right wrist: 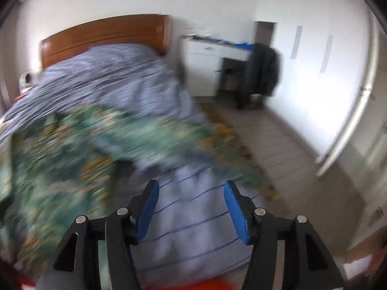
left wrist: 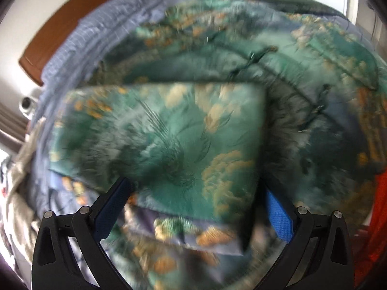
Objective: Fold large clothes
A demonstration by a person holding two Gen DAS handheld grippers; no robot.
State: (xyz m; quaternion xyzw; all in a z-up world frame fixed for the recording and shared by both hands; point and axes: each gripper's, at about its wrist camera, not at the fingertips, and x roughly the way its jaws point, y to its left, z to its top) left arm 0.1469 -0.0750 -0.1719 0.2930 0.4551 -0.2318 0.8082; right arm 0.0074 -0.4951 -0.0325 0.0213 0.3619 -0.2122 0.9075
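The left tongs (left wrist: 193,207) are standing wide open above the green patterned garment (left wrist: 183,130), with their blue pads (left wrist: 279,217) spread to either side of a folded panel of that cloth. Nothing is sitting between the pads; whether the lower edge of the panel is brushing them is hard to tell, since the whole view is smeared by blur. The folded panel is lying on top of the rest of the garment, which is spreading out across the blue striped duvet (left wrist: 79,38) on the bed. A brown wooden headboard (left wrist: 79,17) is showing beyond the duvet at the upper left, and something orange-red (left wrist: 377,217) is sitting at the right edge of the view.

The right tongs (right wrist: 191,207) are also gaping open and holding nothing, hovering over a bare stretch of the duvet (right wrist: 193,217) near the side of the bed. In this view the garment (right wrist: 72,149) is lying to the left of the tongs, draped over the duvet with its far edge trailing toward the bed's side; blur is hiding its folds. Past the bed, the headboard (right wrist: 104,36) is standing against a white wall, a white bench (right wrist: 208,55) is carrying some blue items, and a dark jacket (right wrist: 263,67) is hanging over a chair beside it. The tiled floor (right wrist: 285,145) is running along white wardrobe doors (right wrist: 314,48) on the right.
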